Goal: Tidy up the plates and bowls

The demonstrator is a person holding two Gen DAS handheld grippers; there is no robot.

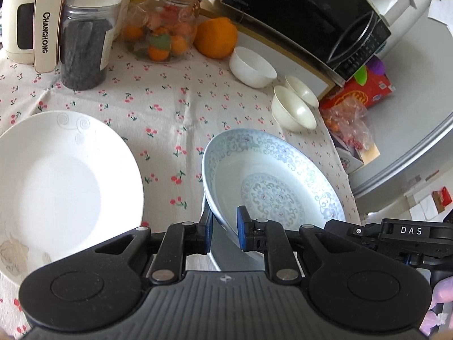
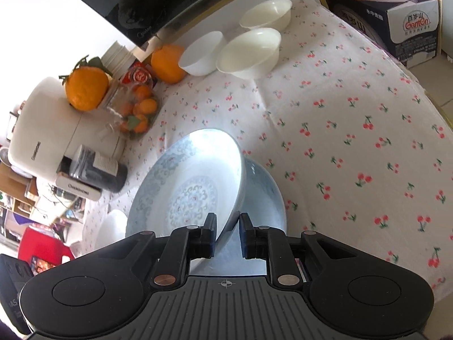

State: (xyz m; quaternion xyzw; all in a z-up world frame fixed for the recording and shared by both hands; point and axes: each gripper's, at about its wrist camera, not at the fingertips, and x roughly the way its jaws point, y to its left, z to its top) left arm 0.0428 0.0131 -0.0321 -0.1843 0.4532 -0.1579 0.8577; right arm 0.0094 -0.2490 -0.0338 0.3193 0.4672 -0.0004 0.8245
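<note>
Cherry-print tablecloth [image 1: 170, 107] carries a white plate [image 1: 65, 175] and three small bowls [image 1: 293, 112]. Both the left gripper [image 1: 224, 226] and right gripper [image 2: 228, 233] pinch the blue-patterned plate's [image 1: 271, 175] near rim, tilting it, probably to stack it.

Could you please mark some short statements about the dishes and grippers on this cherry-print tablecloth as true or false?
1. The left gripper grips the rim of the blue-patterned porcelain plate. True.
2. The right gripper is empty. False: its fingers straddle the same plate's rim.
3. The plain white plate is stacked under the patterned plate. False: it lies apart, beside it.
4. Three small bowls sit near the black microwave: one white bowl and two cream bowls. True.
</note>
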